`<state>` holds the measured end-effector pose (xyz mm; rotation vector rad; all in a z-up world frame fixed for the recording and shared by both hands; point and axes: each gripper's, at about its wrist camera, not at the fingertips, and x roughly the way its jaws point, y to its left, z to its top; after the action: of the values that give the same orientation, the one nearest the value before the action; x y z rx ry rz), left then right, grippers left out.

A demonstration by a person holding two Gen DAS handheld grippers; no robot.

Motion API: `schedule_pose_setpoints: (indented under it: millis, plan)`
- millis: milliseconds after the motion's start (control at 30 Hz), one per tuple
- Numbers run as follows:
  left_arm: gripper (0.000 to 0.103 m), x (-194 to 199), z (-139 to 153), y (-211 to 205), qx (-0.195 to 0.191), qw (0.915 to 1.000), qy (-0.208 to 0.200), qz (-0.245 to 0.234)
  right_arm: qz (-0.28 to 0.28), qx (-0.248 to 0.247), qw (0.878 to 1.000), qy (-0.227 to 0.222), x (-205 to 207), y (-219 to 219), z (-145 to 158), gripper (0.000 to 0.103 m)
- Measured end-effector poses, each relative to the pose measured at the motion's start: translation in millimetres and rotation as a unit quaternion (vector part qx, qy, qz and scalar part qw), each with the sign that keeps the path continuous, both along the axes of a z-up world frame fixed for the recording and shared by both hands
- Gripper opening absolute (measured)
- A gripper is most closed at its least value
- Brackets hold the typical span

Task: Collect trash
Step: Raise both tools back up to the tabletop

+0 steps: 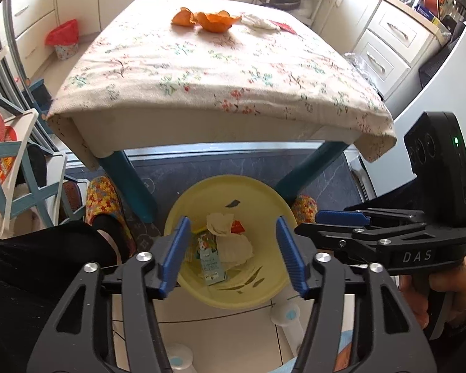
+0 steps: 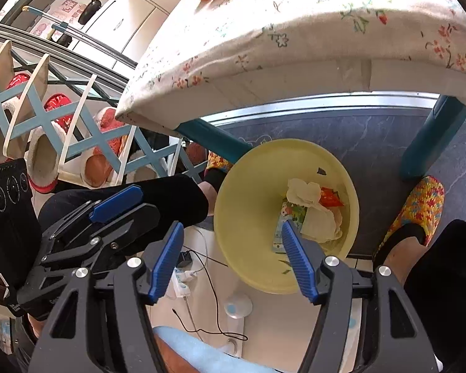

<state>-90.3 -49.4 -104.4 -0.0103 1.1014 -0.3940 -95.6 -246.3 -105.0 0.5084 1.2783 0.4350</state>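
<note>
Both grippers, left gripper (image 1: 233,251) and right gripper (image 2: 233,258), hang over the yellow bin (image 1: 183,205), jaws apart and empty. 2 orange peels (image 1: 206,18) and a tissue (image 1: 259,21) remain on the worktop (image 1: 202,71): light, soft; pinch each by an edge.

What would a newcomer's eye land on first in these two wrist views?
Probably the yellow bin on the floor below the table's near edge, holding crumpled tissue and wrappers, with the open left gripper over it. Next, the orange peels on the floral tablecloth at the table's far end.
</note>
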Motion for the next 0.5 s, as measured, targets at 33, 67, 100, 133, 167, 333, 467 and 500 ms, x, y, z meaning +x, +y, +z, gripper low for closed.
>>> schedule_pose_setpoints:
  millis: [33,67,100,133,167,333,467,500]
  plan:
    - [0.06,0.0,2.3,0.6,-0.003,1.0,-0.005,0.003,-0.002,-0.001,1.0,-0.005,0.0,0.7,2.1,0.064]
    - [0.062,0.4,5.2,1.6,-0.007,0.9999,-0.012,0.006,-0.003,-0.003,1.0,-0.013,-0.3,0.3,5.3,0.064]
    - [0.063,1.3,10.4,3.2,-0.013,0.9996,-0.023,0.01,-0.005,-0.005,1.0,-0.019,-0.5,0.7,7.8,0.064]
    - [0.064,1.9,14.4,4.5,-0.017,0.9992,-0.032,0.013,-0.006,-0.008,1.0,-0.026,-0.4,0.8,10.9,0.064]
    - [0.066,3.0,19.5,6.1,-0.023,0.9987,-0.043,0.016,-0.008,-0.013,0.999,-0.035,-0.7,0.9,14.2,0.064]
    - [0.074,18.7,43.2,12.2,-0.039,0.9942,-0.091,0.041,-0.015,-0.046,0.992,-0.117,-1.9,2.7,46.0,0.064]
    - [0.077,39.3,58.0,18.2,-0.05,0.9893,-0.12,0.065,-0.025,-0.068,0.983,-0.168,2.0,2.6,66.1,0.064]
    - [0.077,48.1,61.2,19.3,-0.051,0.9882,-0.126,0.071,-0.029,-0.073,0.981,-0.179,4.4,1.9,70.9,0.064]
